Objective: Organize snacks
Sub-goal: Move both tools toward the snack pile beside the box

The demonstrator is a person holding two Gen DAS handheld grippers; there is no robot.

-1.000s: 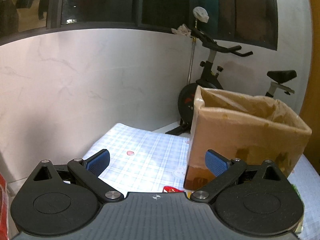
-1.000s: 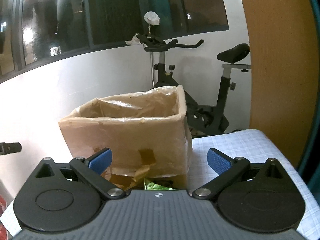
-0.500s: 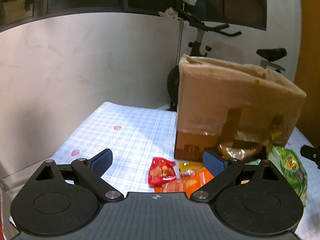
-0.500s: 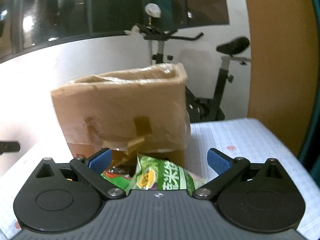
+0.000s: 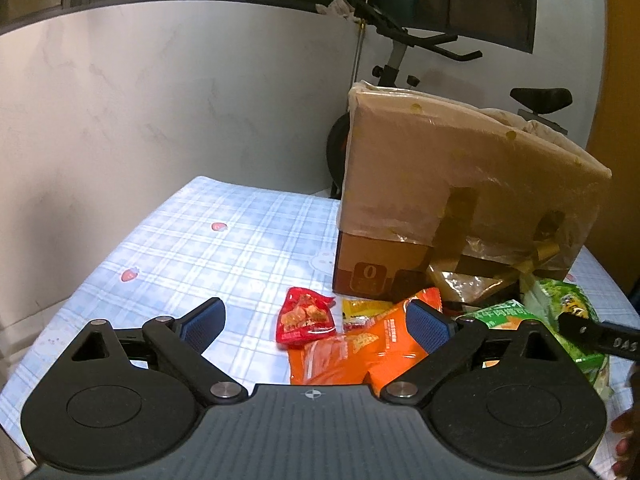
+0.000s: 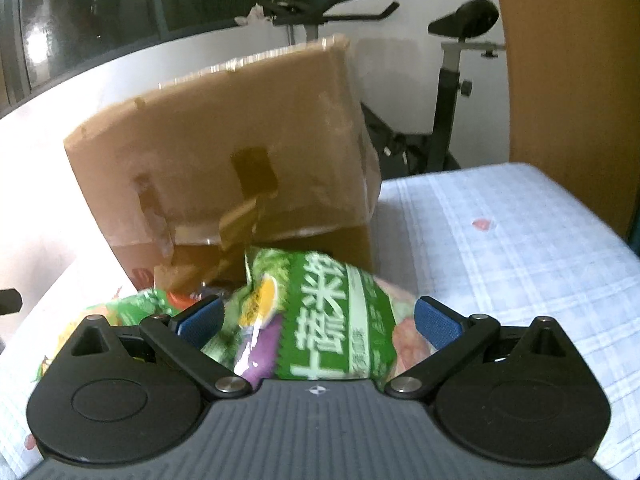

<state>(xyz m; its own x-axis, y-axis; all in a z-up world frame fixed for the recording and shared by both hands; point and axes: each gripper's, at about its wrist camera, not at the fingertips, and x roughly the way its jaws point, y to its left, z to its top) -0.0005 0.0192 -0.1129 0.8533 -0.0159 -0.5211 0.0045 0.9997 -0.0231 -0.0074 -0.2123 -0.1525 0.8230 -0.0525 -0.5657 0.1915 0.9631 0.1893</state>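
Cardboard box (image 5: 460, 196) blocks ahead; checked tablecloth (image 5: 208, 248) lies open leftward.

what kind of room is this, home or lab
Most likely a home: an exercise bike stands by the wall, and a checked tablecloth carries snack packets beside a cardboard box.

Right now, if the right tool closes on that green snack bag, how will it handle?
The green snack bag looks puffy and crinkled, so it's probably light and will give between the open right tool. Its glossy film may be slippery. It likely holds crisps, so a hard squeeze could crush them.
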